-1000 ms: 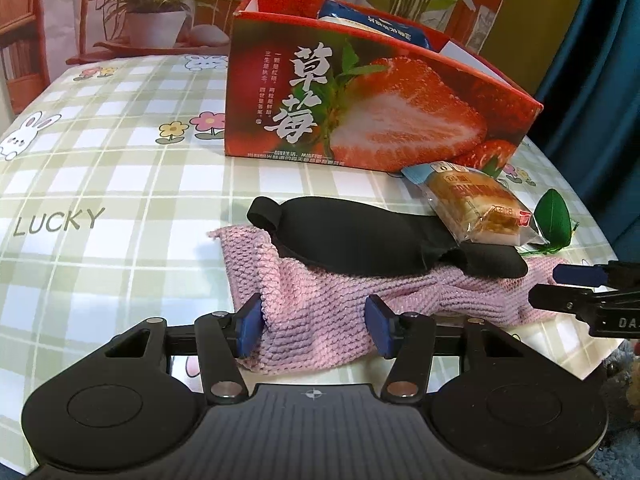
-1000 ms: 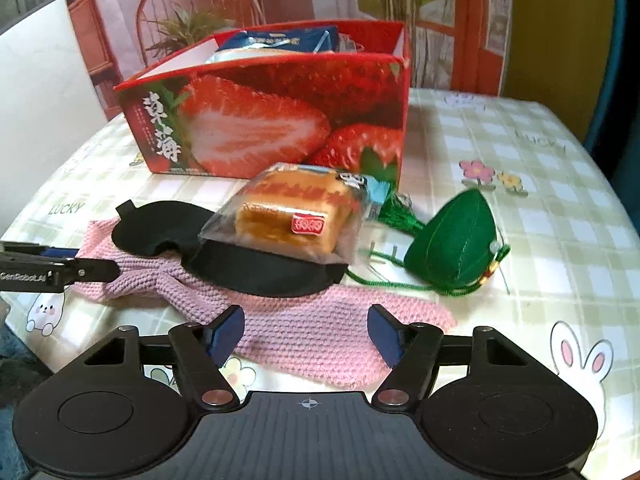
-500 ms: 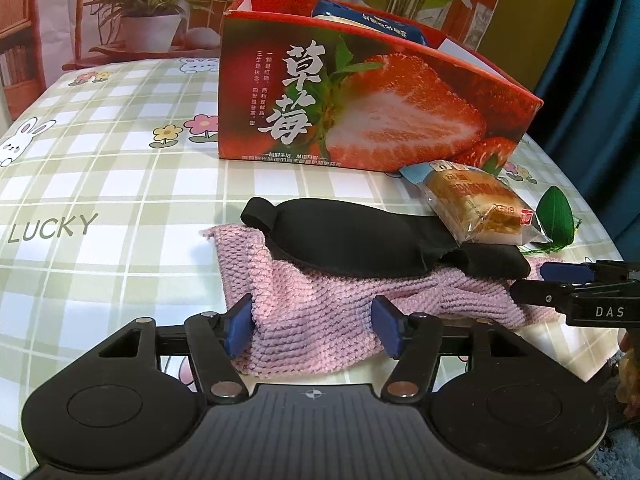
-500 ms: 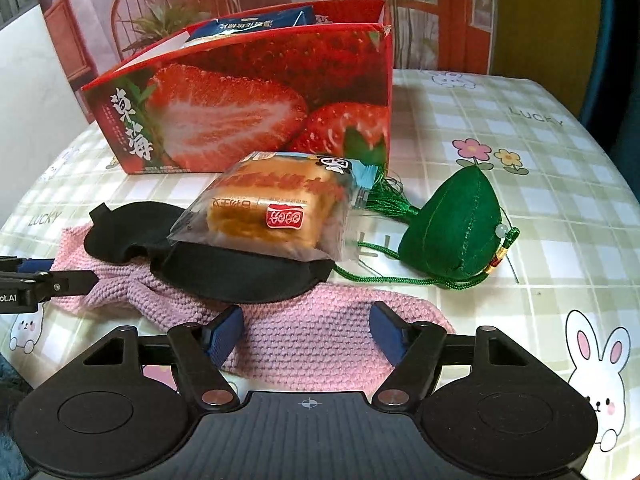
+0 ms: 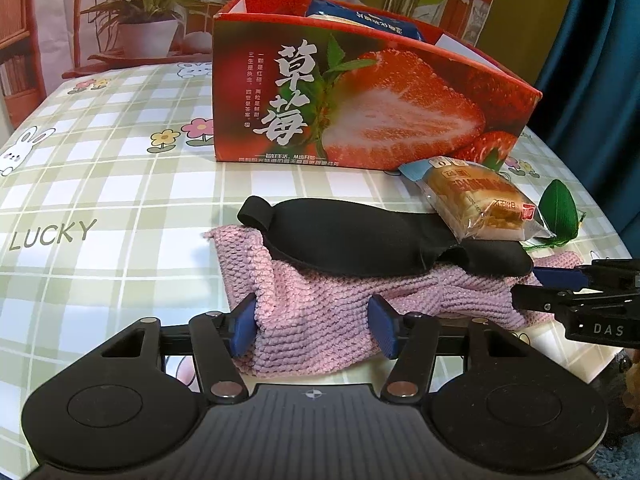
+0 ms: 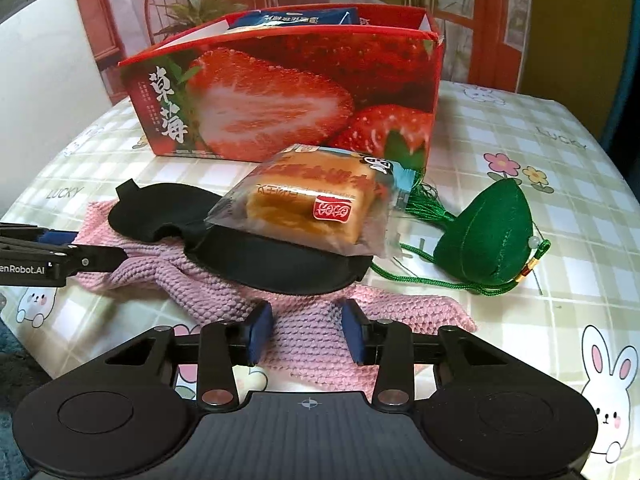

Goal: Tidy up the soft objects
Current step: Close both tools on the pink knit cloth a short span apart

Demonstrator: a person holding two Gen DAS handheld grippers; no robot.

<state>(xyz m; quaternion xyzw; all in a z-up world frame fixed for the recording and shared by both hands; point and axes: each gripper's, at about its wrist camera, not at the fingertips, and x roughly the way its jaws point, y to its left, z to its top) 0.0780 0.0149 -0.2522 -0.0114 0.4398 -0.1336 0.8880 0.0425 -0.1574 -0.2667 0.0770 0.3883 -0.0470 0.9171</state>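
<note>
We see the pink knitted cloth (image 5: 320, 312) lying crosswise on the table (image 5: 100, 184), one near-edge end between each gripper's fingers, under the black eye mask (image 6: 256, 256). Our left gripper (image 5: 314, 322) and right gripper (image 6: 306, 330) both straddle it, part-open, not yet clamped.

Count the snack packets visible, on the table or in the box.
2. A wrapped cake packet lies on the black eye mask; a blue packet sticks out of the strawberry box. More may be hidden inside the box.
</note>
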